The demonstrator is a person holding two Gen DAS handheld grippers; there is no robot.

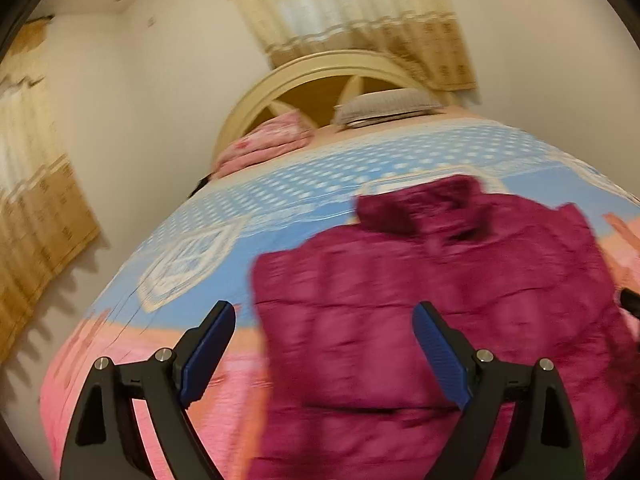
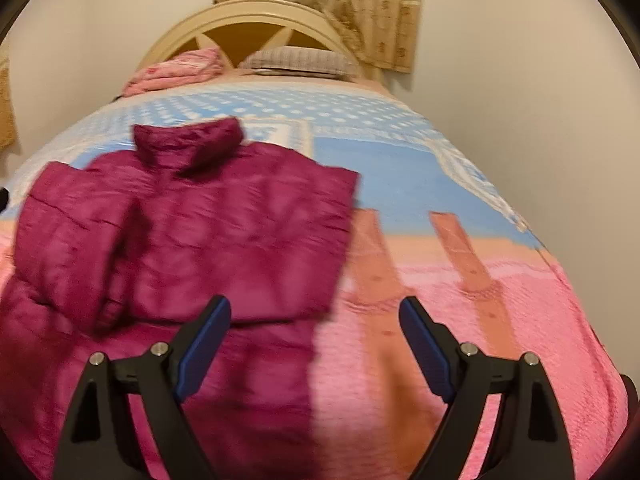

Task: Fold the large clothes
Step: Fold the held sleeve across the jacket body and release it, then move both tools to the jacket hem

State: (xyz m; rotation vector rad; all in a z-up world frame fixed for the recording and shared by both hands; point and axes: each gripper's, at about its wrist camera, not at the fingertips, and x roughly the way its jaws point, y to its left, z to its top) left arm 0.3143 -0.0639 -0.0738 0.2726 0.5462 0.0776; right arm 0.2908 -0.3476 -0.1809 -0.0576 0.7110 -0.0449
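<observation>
A magenta quilted puffer jacket (image 1: pixel 432 300) lies flat on the bed, collar toward the headboard, its sides folded in over the body. It also shows in the right wrist view (image 2: pixel 192 240). My left gripper (image 1: pixel 324 312) is open and empty, hovering over the jacket's left lower part near its left edge. My right gripper (image 2: pixel 316 308) is open and empty, hovering above the jacket's right lower edge, with its right finger over the bare bedspread. Both views are motion-blurred.
The bed has a blue, orange and pink bedspread (image 2: pixel 460 288). A folded pink quilt (image 2: pixel 176 70) and a grey pillow (image 2: pixel 300 60) lie by the arched headboard (image 2: pixel 248 16). Walls flank the bed, with curtains (image 1: pixel 360 20) behind.
</observation>
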